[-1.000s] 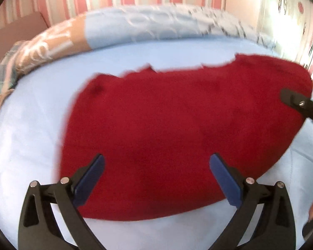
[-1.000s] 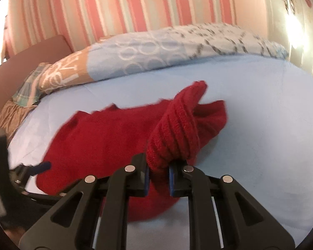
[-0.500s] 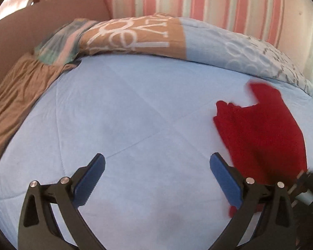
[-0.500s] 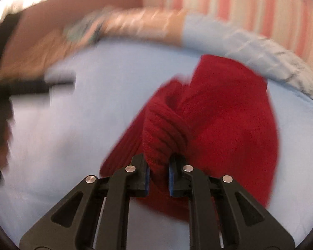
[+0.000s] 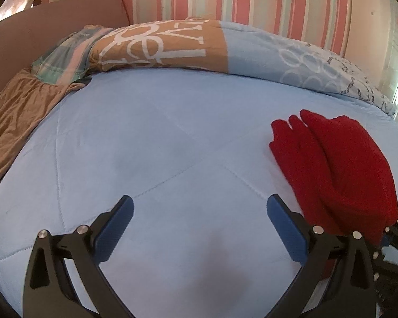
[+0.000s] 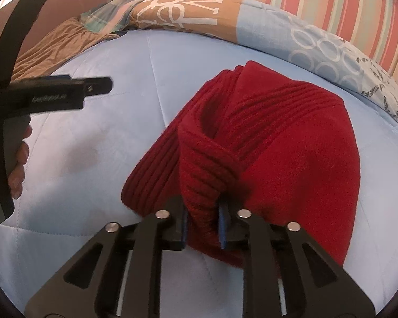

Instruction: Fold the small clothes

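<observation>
Right tongs (image 6: 203,221) clamped on red sweater (image 6: 291,153)

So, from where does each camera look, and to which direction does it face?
Left wrist: sits behind the open left tongs, facing across the blue bedsheet toward the striped wall; the red knit garment lies to its right.
Right wrist: sits behind the right tongs, shut on the garment's ribbed fold; the left tongs and the person's left hand show at left.
Shared: garment, bedsheet, patterned duvet, striped wall.
</observation>
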Tool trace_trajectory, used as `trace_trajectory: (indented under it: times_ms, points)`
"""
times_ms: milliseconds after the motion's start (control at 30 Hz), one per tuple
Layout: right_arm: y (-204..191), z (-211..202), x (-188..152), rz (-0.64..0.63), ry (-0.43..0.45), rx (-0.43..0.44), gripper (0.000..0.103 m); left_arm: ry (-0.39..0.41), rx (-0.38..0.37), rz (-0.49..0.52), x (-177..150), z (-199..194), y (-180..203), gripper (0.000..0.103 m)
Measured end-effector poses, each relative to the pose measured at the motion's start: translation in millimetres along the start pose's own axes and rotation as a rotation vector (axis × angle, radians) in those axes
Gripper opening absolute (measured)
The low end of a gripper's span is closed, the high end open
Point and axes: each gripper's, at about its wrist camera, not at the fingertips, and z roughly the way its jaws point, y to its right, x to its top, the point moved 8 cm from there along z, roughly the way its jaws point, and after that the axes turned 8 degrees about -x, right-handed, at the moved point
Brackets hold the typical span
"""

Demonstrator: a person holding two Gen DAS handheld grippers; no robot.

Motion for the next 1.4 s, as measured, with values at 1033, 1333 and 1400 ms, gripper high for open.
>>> trace_trajectory:
  times_ms: [1033,1333,1400]
  points:
    - [211.6,-64.4,-62.7,0.275,0.082,-0.247,0.092,-0.182,-0.381,0.213,-26.8,39.2,197.8,0.053]
    - [199.5,-61.5,-58.7,0.287,0.090,-0.208,0.092,-0.168,-0.359,0.181,-35.6,20.2,175.5,0.014]
    - [194.6,-56.7,-56.4,0.284,0.082,-0.201,0.092,-0.164,-0.322,0.220,-44.9,11.4,172.6,0.010]
